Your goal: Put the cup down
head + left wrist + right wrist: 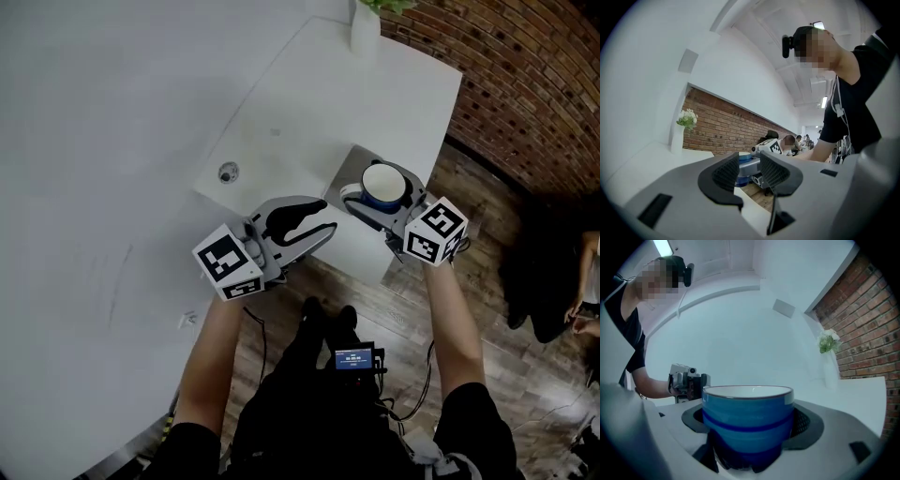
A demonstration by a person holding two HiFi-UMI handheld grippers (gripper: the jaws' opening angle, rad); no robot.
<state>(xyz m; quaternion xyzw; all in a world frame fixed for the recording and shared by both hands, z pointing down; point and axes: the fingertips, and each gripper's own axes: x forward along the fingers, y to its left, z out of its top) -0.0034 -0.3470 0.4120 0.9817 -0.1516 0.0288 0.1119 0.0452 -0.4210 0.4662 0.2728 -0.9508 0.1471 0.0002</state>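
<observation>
R gripper [377, 192] clamps cup [747, 413] — dark stripe shows only in its view; L gripper [321, 223] apart, empty.

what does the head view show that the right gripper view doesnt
Only the head view: the wooden floor, the person's legs, a round fitting in the tabletop, and the white inside of the blue cup from above.
Only the right gripper view: the cup's blue side with its darker band, the camera on the person's head, and a ceiling light.
Both: the cup gripped by the right gripper, the empty left gripper, the white vase with flowers, the brick wall and the white table.
</observation>
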